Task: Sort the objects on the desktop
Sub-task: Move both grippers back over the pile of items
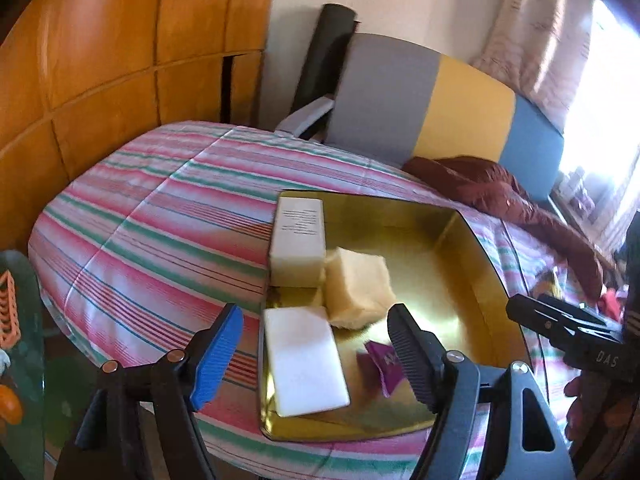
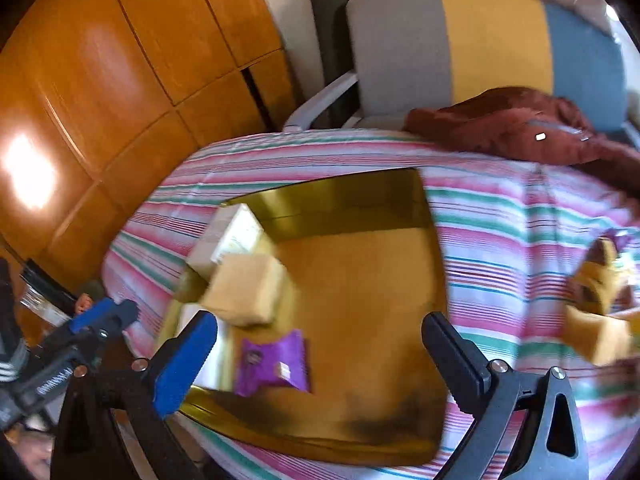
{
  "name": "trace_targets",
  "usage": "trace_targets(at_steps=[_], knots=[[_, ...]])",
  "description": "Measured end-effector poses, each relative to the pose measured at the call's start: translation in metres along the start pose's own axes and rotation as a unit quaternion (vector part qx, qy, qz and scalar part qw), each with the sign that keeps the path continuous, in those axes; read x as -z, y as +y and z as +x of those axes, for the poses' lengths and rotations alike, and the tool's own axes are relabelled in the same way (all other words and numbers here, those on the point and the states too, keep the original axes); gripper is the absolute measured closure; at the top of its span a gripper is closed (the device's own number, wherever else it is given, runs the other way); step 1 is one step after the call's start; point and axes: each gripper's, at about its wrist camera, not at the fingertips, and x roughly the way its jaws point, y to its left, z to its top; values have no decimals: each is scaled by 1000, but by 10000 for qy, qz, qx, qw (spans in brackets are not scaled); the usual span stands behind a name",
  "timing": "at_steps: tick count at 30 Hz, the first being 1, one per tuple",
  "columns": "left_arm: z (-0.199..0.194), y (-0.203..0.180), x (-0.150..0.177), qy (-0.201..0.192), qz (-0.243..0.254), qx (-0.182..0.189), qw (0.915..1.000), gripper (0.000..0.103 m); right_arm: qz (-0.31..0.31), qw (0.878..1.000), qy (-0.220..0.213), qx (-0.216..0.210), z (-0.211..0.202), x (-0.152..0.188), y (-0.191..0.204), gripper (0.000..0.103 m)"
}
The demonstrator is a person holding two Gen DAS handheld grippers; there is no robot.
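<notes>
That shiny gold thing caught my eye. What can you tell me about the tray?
The tray is a shallow, square, gold-coloured pan that looks like polished metal, with low upright walls and rounded corners. It lies flat on the striped cloth. Along its left side sit a white box, a yellow sponge, a white block and a purple packet; the right half is bare. Both grippers hover open over its near edge, neither touching it.

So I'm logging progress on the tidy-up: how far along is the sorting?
Partly done. The gold tray already holds a white box, a yellow sponge, a white block and a purple packet. Both the left gripper and right gripper are open and empty. Yellow items wait on the striped cloth.
</notes>
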Motion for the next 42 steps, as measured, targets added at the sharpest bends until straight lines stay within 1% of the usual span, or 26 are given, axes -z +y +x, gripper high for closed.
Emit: trace_targets(at_steps=[4, 8, 12, 17, 22, 26, 30, 32, 36, 39, 42], knots=[[-4, -21, 7, -40, 352, -55, 9994, 22, -61, 9993, -147, 335, -15, 12, -11, 0], [-5, -37, 11, -26, 596, -73, 9982, 21, -115, 9974, -256, 662, -31, 26, -24, 0], [-5, -53, 18, 26, 777, -28, 9970, 21, -60, 9957, -297, 874, -44, 38, -37, 0], [-2, -71, 25, 99, 1006, 59, 9949, 21, 200, 9934, -267, 1098, -56, 51, -63, 0], [2, -92, 35, 238, 1284, 259, 9911, 21, 631, 9881, -169, 1389, -68, 70, -100, 0], [2, -107, 40, 282, 1446, 506, 9878, 21, 1113, 9803, -117, 1625, -84, 84, -136, 0], [2, -117, 45, 323, 1526, 732, 9850, 21, 1685, 9682, -108, 1846, -106, 102, -177, 0], [3, -120, 46, 378, 1529, 778, 9844, 21, 1913, 9630, -133, 1893, -114, 107, -191, 0], [1, -128, 51, 417, 1645, 865, 9817, 21, 2464, 9482, -248, 1989, -136, 119, -223, 0], [0, -134, 54, 441, 1736, 937, 9794, 21, 2810, 9389, -384, 1949, -151, 124, -237, 0], [0, -141, 56, 465, 1857, 1026, 9761, 21, 2981, 9328, -459, 1975, -161, 127, -248, 0]])
